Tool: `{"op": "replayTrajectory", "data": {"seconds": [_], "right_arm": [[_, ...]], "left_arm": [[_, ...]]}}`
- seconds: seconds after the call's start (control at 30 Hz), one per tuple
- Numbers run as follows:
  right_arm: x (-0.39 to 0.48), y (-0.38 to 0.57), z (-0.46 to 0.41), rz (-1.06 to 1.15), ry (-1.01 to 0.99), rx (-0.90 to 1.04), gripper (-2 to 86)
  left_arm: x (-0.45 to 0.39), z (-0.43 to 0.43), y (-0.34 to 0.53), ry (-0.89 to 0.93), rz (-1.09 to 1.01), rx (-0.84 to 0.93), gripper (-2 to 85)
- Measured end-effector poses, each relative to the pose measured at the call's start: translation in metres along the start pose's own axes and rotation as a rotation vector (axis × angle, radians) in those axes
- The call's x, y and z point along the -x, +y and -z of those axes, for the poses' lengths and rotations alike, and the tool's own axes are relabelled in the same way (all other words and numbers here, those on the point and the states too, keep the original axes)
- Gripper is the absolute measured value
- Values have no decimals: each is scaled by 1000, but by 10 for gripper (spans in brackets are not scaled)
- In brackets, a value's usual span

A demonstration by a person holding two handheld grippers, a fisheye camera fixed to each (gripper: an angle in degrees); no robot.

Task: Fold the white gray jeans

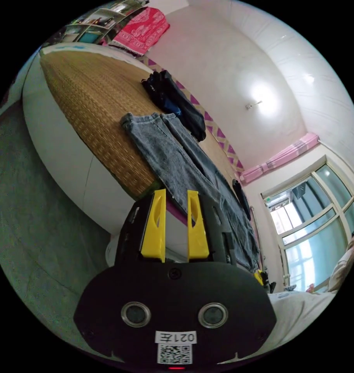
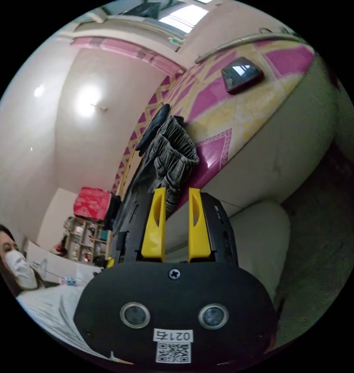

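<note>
Jeans (image 1: 192, 171) spread flat along bed (image 1: 91, 101), unfolded; approach step in hand. Left tongs (image 1: 176, 225) and right tongs (image 2: 176, 225) both parted, empty, short of cloth. Next: grip near edge, fold over.

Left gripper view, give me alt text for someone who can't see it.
Gray jeans lie spread flat on a bed's woven mat, beside dark clothes. The left tongs, yellow jaws open and empty, hover at the bed's edge.
</note>
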State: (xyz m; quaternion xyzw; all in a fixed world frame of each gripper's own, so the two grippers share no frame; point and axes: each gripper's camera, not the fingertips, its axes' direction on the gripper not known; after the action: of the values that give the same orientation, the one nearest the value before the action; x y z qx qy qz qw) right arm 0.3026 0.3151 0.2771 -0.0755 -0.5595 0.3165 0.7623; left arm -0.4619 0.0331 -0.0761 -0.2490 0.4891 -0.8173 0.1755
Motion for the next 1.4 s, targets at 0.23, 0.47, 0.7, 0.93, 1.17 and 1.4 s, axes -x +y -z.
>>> {"op": "replayTrajectory", "data": {"seconds": [0.23,0.47,0.7,0.93,1.17,1.4], "right_arm": [[-12,-7,-3,-126,-130,54,105],[-10,-14,-19,-156,-212,66,107],[-10,-17,-23,-174,-230,63,103],[2,-22,-38,-154,-237,154,32],[76,-84,-47,41,-343,209,9],[153,-200,-141,139,-283,258,19]], "left_arm": [[17,2,-6,15,71,4,90],[27,-3,-17,75,110,-2,86],[24,-2,-27,159,101,-11,77],[10,-11,-45,106,62,1,3],[-60,-20,-104,98,-156,53,-9],[-151,-121,-221,-56,-311,189,2]]}}
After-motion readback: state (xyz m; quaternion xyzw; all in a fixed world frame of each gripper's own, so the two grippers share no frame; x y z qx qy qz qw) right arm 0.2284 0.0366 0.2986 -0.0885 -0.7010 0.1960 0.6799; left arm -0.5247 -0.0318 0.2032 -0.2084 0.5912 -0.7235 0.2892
